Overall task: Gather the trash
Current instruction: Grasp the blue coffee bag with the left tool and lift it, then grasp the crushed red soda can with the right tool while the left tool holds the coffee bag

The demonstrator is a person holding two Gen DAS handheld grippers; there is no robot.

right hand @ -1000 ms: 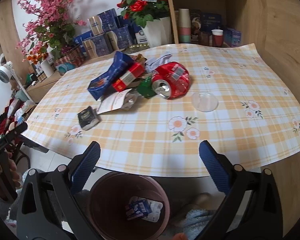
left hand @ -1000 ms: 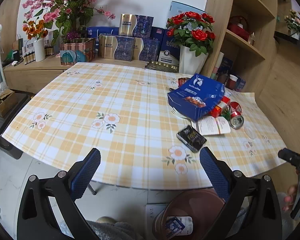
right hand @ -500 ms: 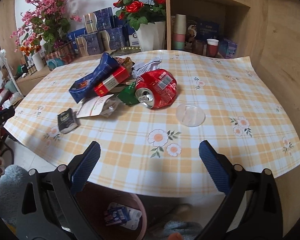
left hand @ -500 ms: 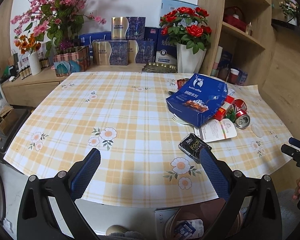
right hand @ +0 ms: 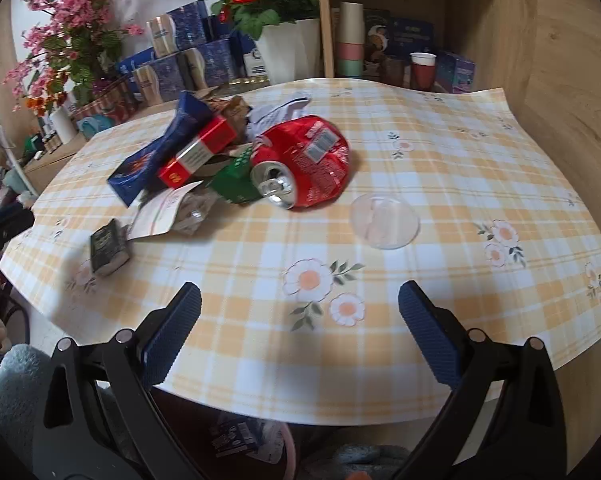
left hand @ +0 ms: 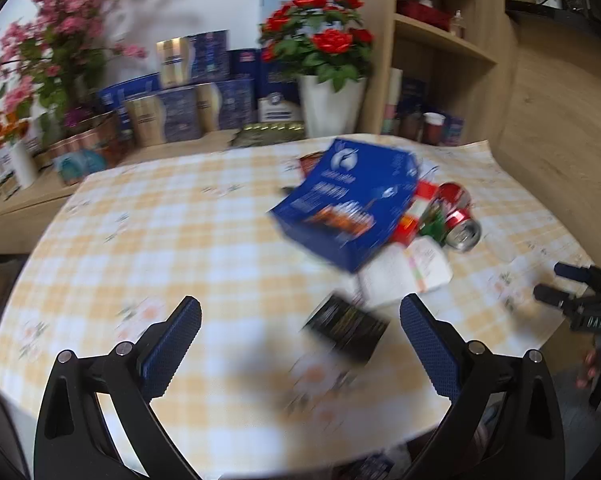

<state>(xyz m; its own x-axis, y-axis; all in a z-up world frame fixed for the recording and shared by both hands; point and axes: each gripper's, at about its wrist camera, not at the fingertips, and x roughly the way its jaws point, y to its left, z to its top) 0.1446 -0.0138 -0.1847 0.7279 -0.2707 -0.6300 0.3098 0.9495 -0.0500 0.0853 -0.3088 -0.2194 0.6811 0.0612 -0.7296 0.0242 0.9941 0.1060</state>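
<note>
Reaching in over the near edge of the tabletop (right hand: 440, 168), both hand-held grippers now sit closer to the trash than a second ago, when they hung lower, over the bin under that edge. The bin (right hand: 288, 452) has slipped almost out of sight, only a sliver of its rim and some packets inside showing below the edge. That suggests one drop is done and a fresh pickup is starting; most of the trash is not yet collected.

Taking the red can (right hand: 304, 164) as the landmark: it lies crushed on its side in the middle of the tabletop. Touching it on its left is a pile with a green wrapper (right hand: 232, 180), a red carton (right hand: 196, 152) and a blue box (left hand: 348, 204) leaning on top. A white paper (right hand: 160, 212) spreads out in front of that pile. A small black packet (right hand: 108, 244) lies alone, further left of the can and nearer the edge. A clear lid (right hand: 384, 220) lies just right of the can.

The left hand-held gripper (left hand: 300, 340) is spread wide and empty, hovering just short of the black packet in a motion-blurred view. The right hand-held gripper (right hand: 298, 320) is also spread wide and empty, touching nothing, with the can and lid ahead of it.
</note>
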